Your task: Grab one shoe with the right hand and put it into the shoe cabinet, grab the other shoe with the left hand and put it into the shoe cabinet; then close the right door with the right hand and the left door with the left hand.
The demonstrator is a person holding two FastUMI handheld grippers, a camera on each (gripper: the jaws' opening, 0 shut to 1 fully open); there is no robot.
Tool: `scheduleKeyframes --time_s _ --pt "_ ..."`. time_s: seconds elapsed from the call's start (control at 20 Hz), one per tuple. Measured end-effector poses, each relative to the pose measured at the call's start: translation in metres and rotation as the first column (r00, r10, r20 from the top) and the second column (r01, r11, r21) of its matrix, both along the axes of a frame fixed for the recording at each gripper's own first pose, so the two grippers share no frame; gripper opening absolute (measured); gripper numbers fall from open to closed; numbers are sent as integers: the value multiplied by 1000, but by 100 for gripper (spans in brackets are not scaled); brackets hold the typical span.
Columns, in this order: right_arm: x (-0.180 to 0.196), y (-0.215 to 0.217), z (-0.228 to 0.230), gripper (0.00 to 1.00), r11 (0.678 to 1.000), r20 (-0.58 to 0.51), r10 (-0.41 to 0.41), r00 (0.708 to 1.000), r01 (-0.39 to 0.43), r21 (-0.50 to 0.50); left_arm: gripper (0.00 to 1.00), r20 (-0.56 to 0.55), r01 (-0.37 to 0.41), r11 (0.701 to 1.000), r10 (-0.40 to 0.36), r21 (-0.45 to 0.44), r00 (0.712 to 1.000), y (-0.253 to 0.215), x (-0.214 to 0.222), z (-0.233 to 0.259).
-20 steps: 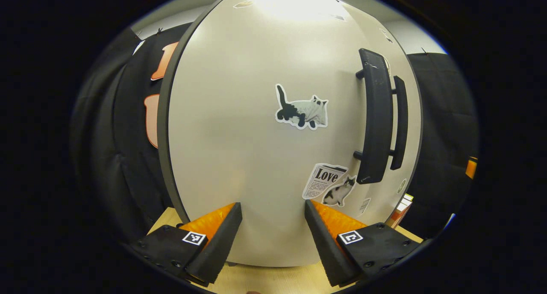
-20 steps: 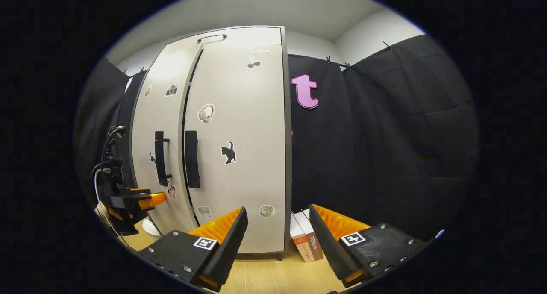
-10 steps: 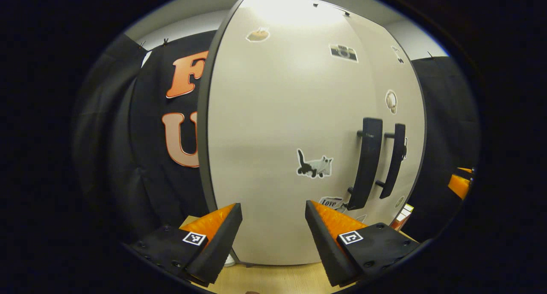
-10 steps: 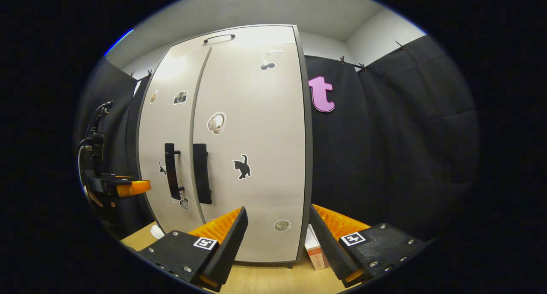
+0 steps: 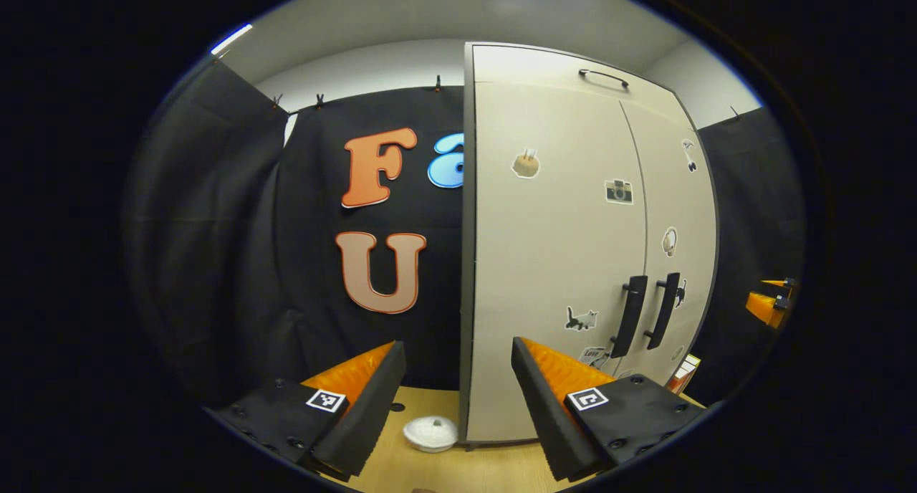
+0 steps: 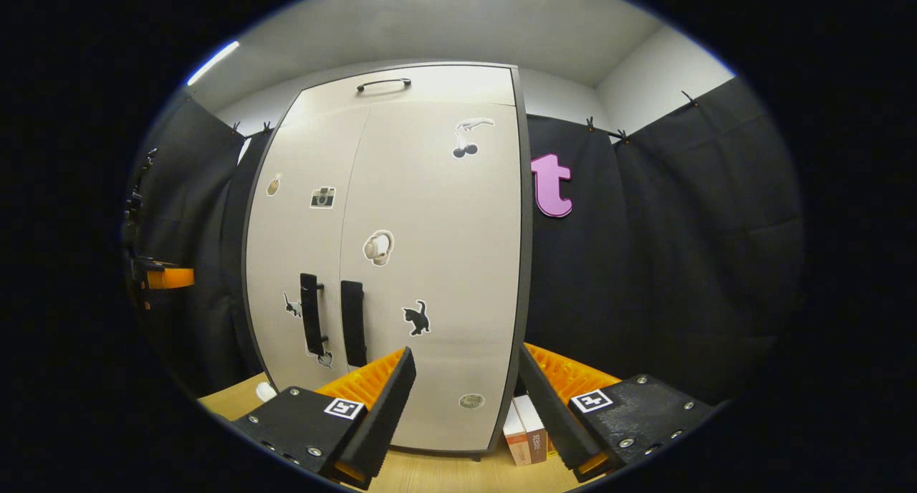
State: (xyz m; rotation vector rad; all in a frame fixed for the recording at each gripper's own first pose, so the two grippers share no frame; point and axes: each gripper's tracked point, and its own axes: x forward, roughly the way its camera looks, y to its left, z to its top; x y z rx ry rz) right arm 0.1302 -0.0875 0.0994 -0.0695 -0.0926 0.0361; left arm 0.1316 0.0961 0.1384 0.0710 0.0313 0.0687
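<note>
While both doors lie flush, shoe cabinet (image 6: 430, 264) stands upright on wooden tabletop (image 6: 430, 471), long axis vertical, front toward both cameras. Left door (image 5: 551, 264) and right door (image 5: 677, 249) meet at centre seam — black handles (image 6: 329, 324) vertical either side. Left gripper (image 5: 458, 396) fingers spread, holding nothing; cabinet at its 1 o'clock. Right gripper (image 6: 466, 400) fingers apart, empty; cabinet at 12 o'clock. Small white dish (image 5: 430, 433) just beside cabinet base. Books (image 6: 524, 430) at other side.
</note>
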Motion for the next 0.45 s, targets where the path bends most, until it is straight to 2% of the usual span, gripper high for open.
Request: scheduleKeyframes --time_s 0.25,0.3,0.45 --pt "-15 1 6 90 1000 5 -15 1000 15 10 94 36 -99 995 98 30 995 64 -41 24" --pt "-17 1 7 90 1000 8 -21 1000 21 10 96 39 -120 992 119 34 992 77 -47 27" --pt "-26 7 8 90 999 10 -32 999 32 18 96 49 -146 989 145 8 988 102 -68 33"
